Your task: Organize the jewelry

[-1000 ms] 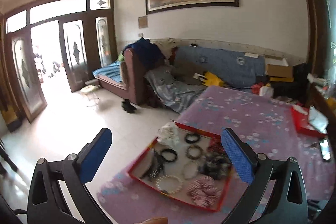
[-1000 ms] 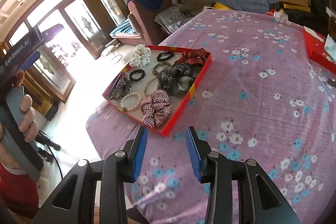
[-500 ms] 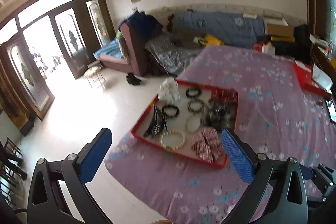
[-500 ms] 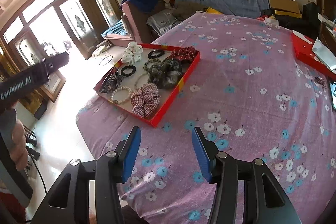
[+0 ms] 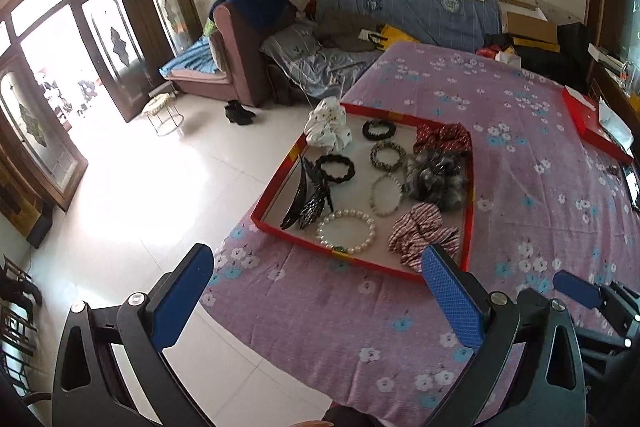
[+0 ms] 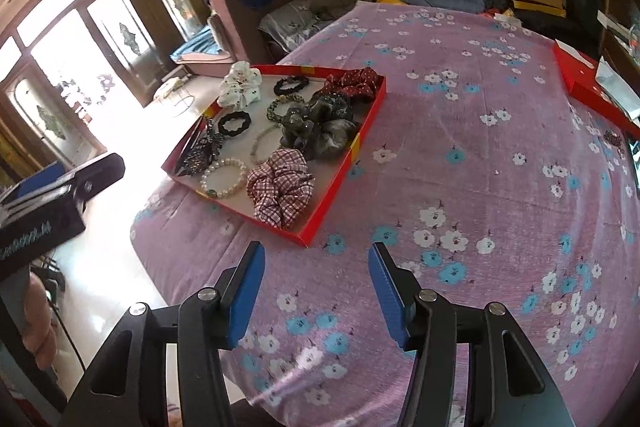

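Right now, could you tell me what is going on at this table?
A person holds the left gripper and the right gripper, both open and empty, above the floral tablecloth. Ahead lies a red tray of scrunchies, hair ties, a clip and a pearl bracelet. Nothing has been picked up yet.

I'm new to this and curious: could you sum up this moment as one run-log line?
left gripper: open, empty | right gripper: open, empty | red tray: holds pearl bracelet, plaid scrunchie | nothing grasped
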Demonstrator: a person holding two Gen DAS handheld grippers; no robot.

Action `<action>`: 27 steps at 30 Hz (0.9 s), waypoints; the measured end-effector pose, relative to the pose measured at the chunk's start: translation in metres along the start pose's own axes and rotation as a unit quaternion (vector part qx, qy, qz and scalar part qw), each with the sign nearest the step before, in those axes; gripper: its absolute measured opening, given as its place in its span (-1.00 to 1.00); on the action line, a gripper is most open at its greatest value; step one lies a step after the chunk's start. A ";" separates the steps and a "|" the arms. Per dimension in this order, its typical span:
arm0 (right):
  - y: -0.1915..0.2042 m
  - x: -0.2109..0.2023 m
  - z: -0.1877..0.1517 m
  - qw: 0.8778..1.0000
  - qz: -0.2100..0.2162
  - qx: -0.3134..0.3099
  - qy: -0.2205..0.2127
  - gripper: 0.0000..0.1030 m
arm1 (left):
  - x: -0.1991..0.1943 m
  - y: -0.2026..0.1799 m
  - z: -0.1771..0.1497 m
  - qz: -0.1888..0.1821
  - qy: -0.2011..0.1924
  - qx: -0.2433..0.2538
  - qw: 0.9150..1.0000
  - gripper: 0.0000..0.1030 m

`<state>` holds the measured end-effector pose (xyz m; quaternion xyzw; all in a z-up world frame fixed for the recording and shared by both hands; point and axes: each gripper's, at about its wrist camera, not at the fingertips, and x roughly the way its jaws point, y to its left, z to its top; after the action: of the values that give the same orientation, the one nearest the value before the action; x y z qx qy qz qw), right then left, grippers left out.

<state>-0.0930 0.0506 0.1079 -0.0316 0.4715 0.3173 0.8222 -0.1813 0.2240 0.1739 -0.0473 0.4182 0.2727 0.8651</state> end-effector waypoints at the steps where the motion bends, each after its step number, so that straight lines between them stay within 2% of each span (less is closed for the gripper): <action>1: 0.003 0.003 0.001 1.000 -0.003 0.002 0.002 0.14 | 0.001 0.004 0.000 -0.002 0.003 0.000 1.000 1.00; 9: 0.028 0.014 0.010 0.999 -0.031 0.008 -0.001 0.15 | 0.027 0.028 0.006 -0.033 0.029 0.001 0.999 1.00; 27: 0.046 0.036 0.024 0.996 -0.080 0.047 -0.002 0.16 | 0.060 0.040 0.018 -0.080 0.051 0.034 0.995 1.00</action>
<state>-0.0875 0.1137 0.1038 -0.0304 0.4799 0.2278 0.8467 -0.1590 0.2900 0.1462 -0.0645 0.4655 0.1858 0.8629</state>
